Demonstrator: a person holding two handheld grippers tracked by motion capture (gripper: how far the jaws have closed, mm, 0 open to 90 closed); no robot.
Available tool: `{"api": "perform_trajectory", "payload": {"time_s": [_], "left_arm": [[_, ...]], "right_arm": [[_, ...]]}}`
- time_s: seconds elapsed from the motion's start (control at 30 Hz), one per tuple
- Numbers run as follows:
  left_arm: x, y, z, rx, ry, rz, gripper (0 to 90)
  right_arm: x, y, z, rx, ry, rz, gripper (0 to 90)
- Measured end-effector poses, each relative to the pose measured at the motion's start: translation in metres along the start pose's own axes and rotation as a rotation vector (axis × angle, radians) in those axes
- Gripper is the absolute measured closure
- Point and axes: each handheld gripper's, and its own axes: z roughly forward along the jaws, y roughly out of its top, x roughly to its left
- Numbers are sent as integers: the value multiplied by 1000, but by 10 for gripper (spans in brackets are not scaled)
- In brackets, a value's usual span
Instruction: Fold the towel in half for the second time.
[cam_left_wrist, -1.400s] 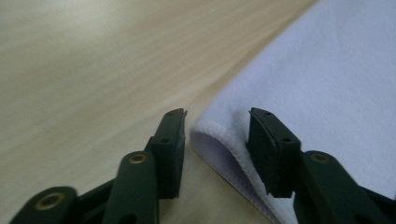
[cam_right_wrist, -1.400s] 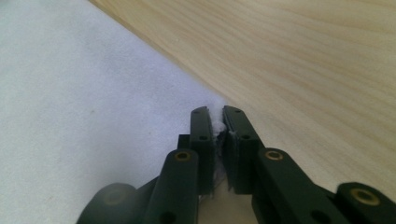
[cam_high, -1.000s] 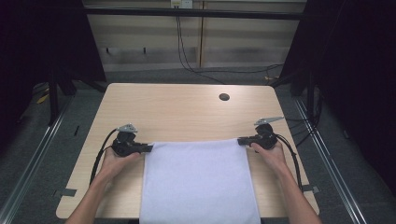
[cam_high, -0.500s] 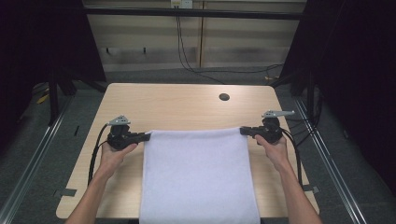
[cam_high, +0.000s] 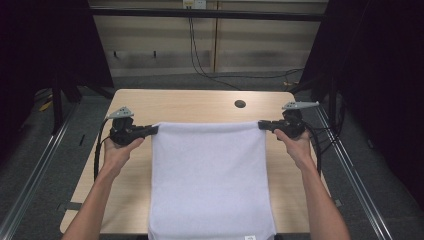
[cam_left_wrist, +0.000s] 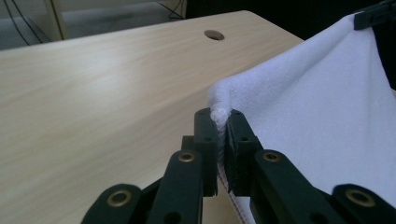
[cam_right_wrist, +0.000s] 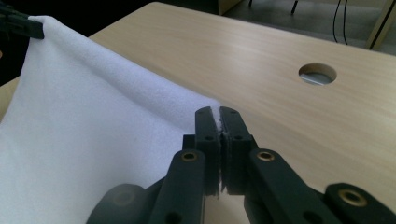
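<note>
Towel hangs past the table edge, its lower hem cut off.

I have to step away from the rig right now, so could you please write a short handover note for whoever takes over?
Left gripper: shut on the far left corner of the white towel.
Right gripper: shut on the far right corner.
Towel: far edge stretched taut between the grippers above the table, near end hanging over the table's near edge.
Done: both corners gripped, far edge off the table.
Left: probably folding or laying it flat.

Both forearms reach up from the frame's bottom; left gripper and right gripper clamped tight, pointing inward.
</note>
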Motion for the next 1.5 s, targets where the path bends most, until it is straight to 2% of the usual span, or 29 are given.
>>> {"api": "perform_trajectory", "payload": {"time_s": [0.07, 0.17, 0.23, 0.3, 0.37, 0.43, 0.6, 0.67, 0.73, 0.8, 0.97, 1.07, 1.1, 1.2, 1.23, 1.27, 1.33, 1.4, 1.5], "left_arm": [[-3, 5, 2, -13, 1, 8, 850], [-3, 13, 3, -5, 8, 29, 851], [-1, 20, 0, -26, 9, 26, 851], [2, 28, -2, -35, 18, 33, 851], [3, 37, -3, -19, 34, 60, 850], [2, 45, -6, -34, 27, 66, 849], [-6, 57, -14, -69, 55, 90, 849], [-12, 57, -19, -89, 47, 100, 848], [-16, 50, -23, -95, 45, 105, 848], [-17, 41, -24, -75, 44, 120, 848], [-23, 7, -36, -85, -14, 93, 844], [-30, -14, -45, -93, -48, 68, 844], [-32, -18, -47, -92, -48, 76, 844], [-42, -31, -55, -60, -60, 101, 843], [-45, -36, -57, -53, -76, 103, 842], [-48, -41, -58, -34, -90, 112, 840], [-53, -54, -58, 14, -86, 130, 838], [-57, -66, -58, 28, -106, 118, 836], [-61, -80, -57, 69, -113, 113, 832]], "right_arm": [[-5, 4, 3, -6, -10, 17, 879], [-9, 4, 7, -6, -16, 25, 879], [-10, 7, 6, -11, -15, 25, 879], [-12, 11, 2, -30, -15, 24, 880], [-11, 18, -2, -55, -19, 33, 879], [-8, 26, -5, -58, -30, 14, 880], [1, 48, -14, -86, -43, -29, 880], [8, 52, -20, -117, -24, -40, 879], [14, 49, -22, -133, -3, -51, 879], [20, 41, -21, -100, -1, -76, 880], [40, 11, -31, -80, 32, -140, 879], [46, -9, -43, -80, 51, -148, 879], [48, -15, -46, -72, 49, -150, 879], [54, -35, -55, -50, 58, -151, 878], [57, -40, -57, -43, 65, -152, 878], [60, -45, -58, -26, 62, -162, 878], [65, -53, -60, 14, 63, -178, 877], [69, -65, -61, 44, 70, -178, 877], [74, -85, -58, 97, 77, -174, 876]]}}
